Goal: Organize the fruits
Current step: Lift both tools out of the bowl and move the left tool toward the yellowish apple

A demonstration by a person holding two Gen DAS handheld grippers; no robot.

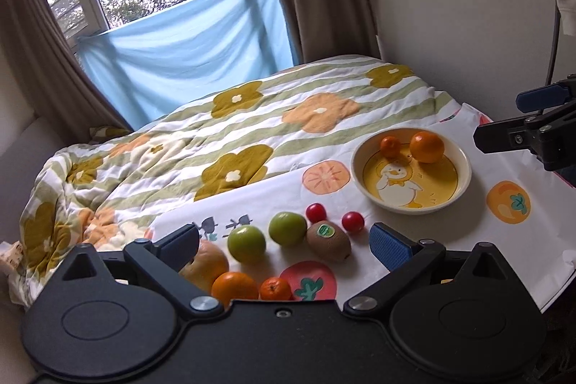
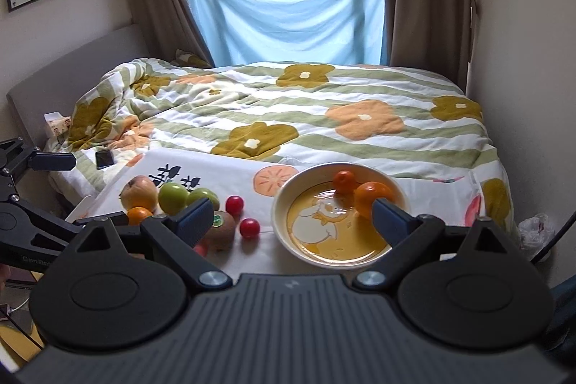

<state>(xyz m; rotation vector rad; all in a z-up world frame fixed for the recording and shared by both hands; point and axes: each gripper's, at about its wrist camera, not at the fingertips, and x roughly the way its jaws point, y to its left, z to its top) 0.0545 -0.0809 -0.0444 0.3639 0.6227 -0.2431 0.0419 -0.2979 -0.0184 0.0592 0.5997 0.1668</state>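
Note:
A cream bowl with a duck picture (image 1: 464, 175) (image 2: 284, 204) stands on a white printed cloth and holds a large orange (image 1: 427, 146) (image 2: 365, 195) and a small tangerine (image 1: 390, 146) (image 2: 343, 181). Left of it lie two green apples (image 1: 287, 228) (image 1: 246, 243), a kiwi (image 1: 328, 241) (image 2: 223, 228), two red cherry tomatoes (image 1: 316, 213) (image 1: 352, 221), a pale apple (image 1: 208, 261) (image 2: 138, 192), an orange (image 1: 234, 287) and a tangerine (image 1: 275, 288). My left gripper (image 1: 288, 240) is open above the loose fruit. My right gripper (image 2: 293, 216) is open and empty just before the bowl.
The cloth (image 1: 414, 225) lies on a board at the foot of a bed with a flowered quilt (image 2: 324, 117). A phone (image 2: 104, 159) lies on the bed's left side. A wall runs close on the right (image 2: 532, 60). A plastic bag (image 2: 536, 229) sits on the floor.

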